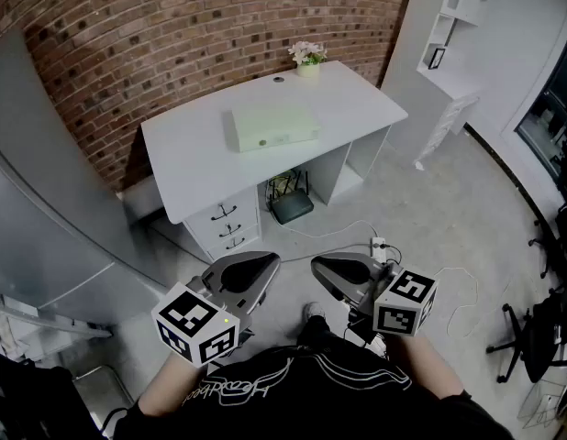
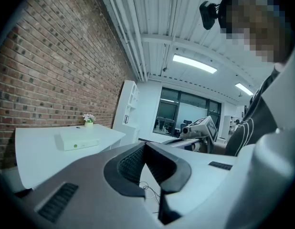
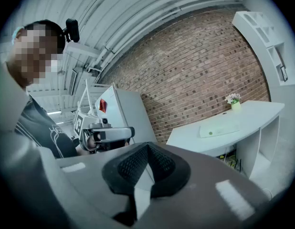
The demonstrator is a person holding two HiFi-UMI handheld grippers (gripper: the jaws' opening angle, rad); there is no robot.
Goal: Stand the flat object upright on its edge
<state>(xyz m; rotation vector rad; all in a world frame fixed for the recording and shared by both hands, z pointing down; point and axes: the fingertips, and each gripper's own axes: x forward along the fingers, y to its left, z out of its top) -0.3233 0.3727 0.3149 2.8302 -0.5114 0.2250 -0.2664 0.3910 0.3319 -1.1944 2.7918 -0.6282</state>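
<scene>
A flat pale-green box lies on its broad face in the middle of the white desk. It also shows small and far off in the left gripper view and the right gripper view. Both grippers are held close to the person's body, well short of the desk. My left gripper is shut with nothing between its jaws. My right gripper is likewise shut and empty. The two point inward toward each other.
A small pot of flowers stands at the desk's far edge by the brick wall. Under the desk are drawers and a dark box. Cables and a power strip lie on the floor. White shelving stands at right.
</scene>
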